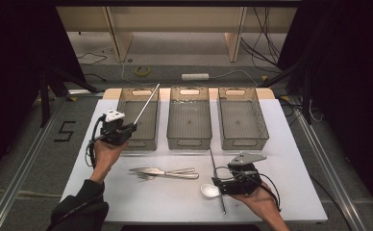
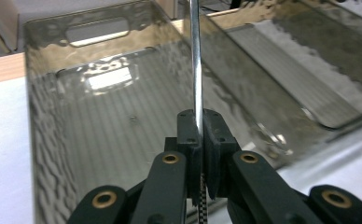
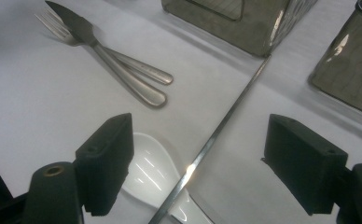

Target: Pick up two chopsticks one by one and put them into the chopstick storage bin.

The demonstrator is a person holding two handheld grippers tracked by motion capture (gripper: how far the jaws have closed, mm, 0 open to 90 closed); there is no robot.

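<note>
We see a shiny silver metal rod pinched in our black left tongs, whose pivots are brass-coloured. Behind stands a smoky grey translucent plastic bin with a fine ribbed floor. On the white bench lie a silver knife, a silver fork and a glossy white spoon.

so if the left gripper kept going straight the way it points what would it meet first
Probably the far wall of the left bin. The left gripper, jaws shut on a thin metal rod, points over that bin's open top, and the rod's tip would likely arrive first. Depth is hard to judge here.
</note>
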